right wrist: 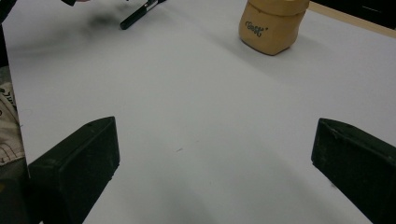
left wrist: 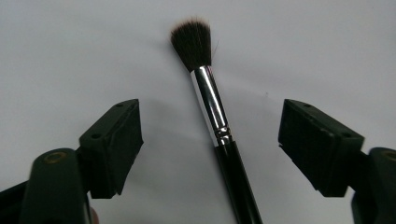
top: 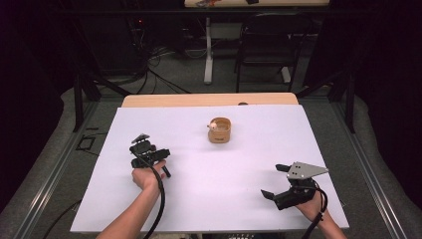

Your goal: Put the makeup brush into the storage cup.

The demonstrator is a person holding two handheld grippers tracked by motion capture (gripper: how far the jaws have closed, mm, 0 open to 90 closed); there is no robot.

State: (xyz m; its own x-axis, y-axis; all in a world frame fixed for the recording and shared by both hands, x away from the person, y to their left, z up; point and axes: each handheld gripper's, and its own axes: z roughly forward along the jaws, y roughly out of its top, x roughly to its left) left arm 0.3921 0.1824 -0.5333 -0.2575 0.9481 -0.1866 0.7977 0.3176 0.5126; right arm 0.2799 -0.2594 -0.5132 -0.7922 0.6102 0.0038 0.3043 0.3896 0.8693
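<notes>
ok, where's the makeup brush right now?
In the left gripper view the makeup brush lies on the white table between the left tool's open jaws, bristles pointing away, untouched.

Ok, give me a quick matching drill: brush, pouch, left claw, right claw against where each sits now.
Things:
1. brush
2. tan pouch
3. left claw
4. right claw

Places or states:
A. open, at the table's near right
B. lying flat between open jaws
C. upright, mid-table toward the far edge
D. open over the brush

Pairs: 1-B, 2-C, 3-D, 4-A
</notes>
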